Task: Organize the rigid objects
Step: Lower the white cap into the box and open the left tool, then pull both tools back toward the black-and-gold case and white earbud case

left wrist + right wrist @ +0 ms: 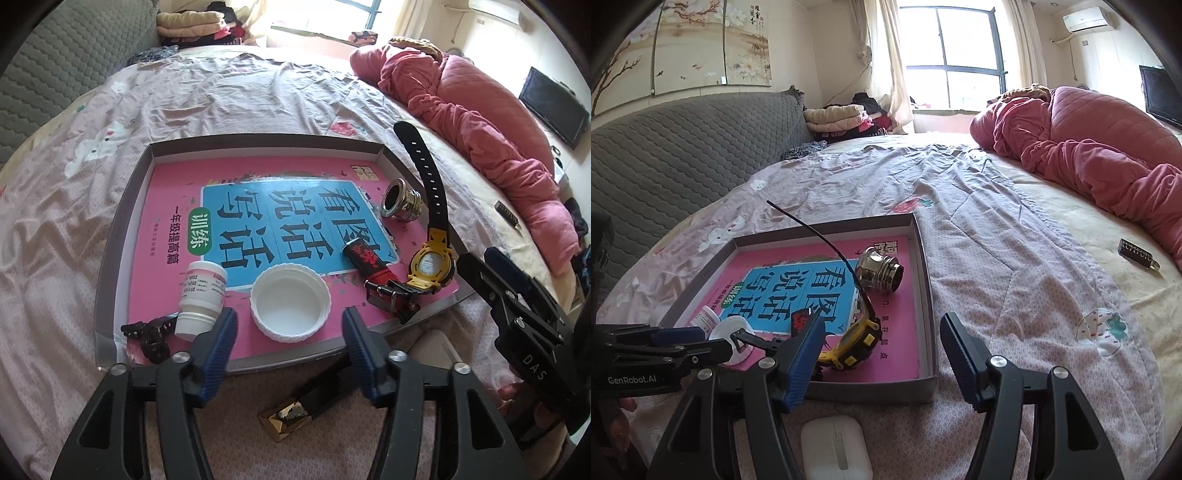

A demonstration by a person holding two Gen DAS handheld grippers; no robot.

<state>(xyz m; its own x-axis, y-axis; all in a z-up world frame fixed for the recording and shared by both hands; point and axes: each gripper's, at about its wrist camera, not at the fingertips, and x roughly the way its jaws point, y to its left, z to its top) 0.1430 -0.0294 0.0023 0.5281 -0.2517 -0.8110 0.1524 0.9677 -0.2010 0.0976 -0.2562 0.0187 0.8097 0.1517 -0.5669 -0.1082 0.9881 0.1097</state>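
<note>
A shallow grey box on the bed holds a pink book. On the book lie a white bottle, an upturned white lid, a black hair clip, a red-and-black tube, a yellow watch with a black strap, and a chrome fitting. My left gripper stands open with the lid just ahead between its blue pads, untouched. My right gripper is open at the box's near right corner, with the watch beside its left finger.
A gold-and-black object and a white earbud case lie on the sheet in front of the box. A small dark metal tag lies far right. A pink quilt is heaped at the back right, and a grey headboard is to the left.
</note>
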